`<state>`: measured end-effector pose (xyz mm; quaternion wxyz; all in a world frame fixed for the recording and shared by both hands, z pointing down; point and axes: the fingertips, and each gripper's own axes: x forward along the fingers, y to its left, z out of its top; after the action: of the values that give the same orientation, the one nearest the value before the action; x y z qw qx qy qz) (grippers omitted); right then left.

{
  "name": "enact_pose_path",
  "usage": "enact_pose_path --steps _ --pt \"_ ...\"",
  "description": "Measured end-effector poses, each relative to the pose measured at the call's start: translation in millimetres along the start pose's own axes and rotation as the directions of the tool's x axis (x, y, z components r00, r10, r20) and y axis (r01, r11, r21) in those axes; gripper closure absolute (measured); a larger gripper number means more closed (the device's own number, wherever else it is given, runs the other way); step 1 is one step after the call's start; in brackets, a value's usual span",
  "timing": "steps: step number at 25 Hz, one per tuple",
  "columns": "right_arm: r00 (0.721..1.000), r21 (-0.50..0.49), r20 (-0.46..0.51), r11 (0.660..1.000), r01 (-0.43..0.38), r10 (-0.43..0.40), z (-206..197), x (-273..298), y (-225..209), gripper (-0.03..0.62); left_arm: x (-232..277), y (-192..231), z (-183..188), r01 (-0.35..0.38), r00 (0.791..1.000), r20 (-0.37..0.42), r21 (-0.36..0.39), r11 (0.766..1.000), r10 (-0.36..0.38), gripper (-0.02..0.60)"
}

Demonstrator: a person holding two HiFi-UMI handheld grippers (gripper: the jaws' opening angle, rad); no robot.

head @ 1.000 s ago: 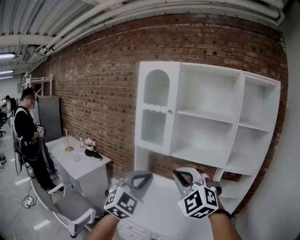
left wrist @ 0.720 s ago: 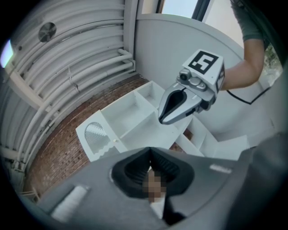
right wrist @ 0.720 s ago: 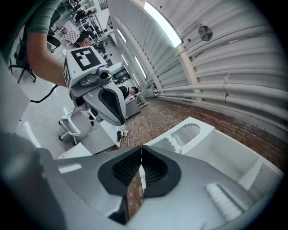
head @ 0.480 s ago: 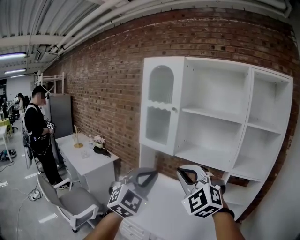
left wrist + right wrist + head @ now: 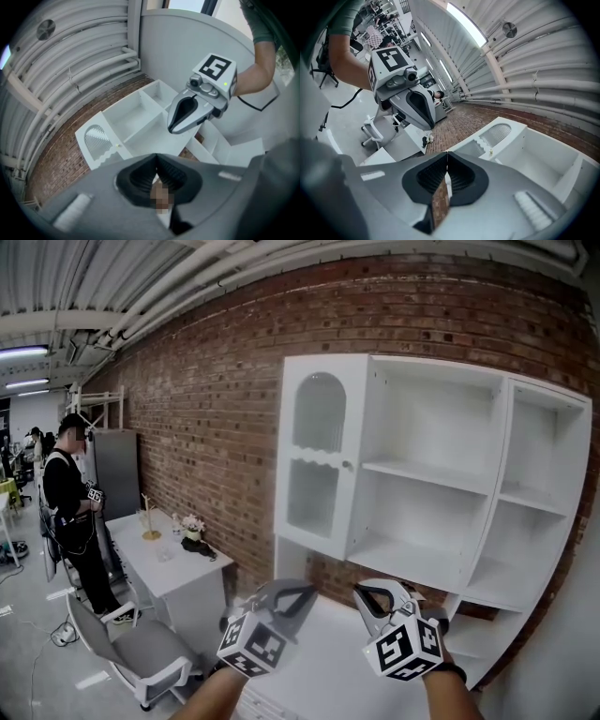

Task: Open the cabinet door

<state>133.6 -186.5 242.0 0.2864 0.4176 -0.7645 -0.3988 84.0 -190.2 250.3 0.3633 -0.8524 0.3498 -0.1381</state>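
The white wall cabinet hangs on a brick wall. Its door is at the left, with an arched ribbed pane and a small knob, and it is closed. My left gripper and right gripper are held side by side low in the head view, well short of the door and below it. Both are shut with nothing between the jaws. In the left gripper view the door shows far ahead of the shut jaw tips. The right gripper view shows the knob beyond its shut tips.
Open shelves fill the cabinet's middle and right. A white counter lies under the grippers. To the left stand a white desk with a small flower pot, a grey chair, and a person.
Both grippers have moved toward the cabinet, which now looks larger and nearer. They stay side by side and shut.
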Motion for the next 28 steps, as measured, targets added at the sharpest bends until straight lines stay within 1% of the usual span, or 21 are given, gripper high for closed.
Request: enact_pose_path --steps 7,18,22,28 --pt "0.999 0.023 -0.029 1.0 0.021 -0.02 -9 36 -11 0.586 20 24 -21 0.026 0.999 0.018 0.009 1.0 -0.027 0.58" --pt "0.995 0.051 -0.089 0.998 0.043 -0.038 -27 87 -8 0.585 42 60 -60 0.057 0.997 0.054 0.008 0.998 -0.057 0.58" --pt "0.994 0.059 -0.106 0.997 0.045 -0.038 -39 96 -7 0.585 56 61 -70 0.07 0.996 0.064 -0.004 0.998 -0.07 0.58" --pt "0.993 0.079 -0.113 0.996 0.031 -0.022 -70 110 -15 0.585 85 60 -87 0.073 0.997 0.038 -0.024 0.997 -0.072 0.58"
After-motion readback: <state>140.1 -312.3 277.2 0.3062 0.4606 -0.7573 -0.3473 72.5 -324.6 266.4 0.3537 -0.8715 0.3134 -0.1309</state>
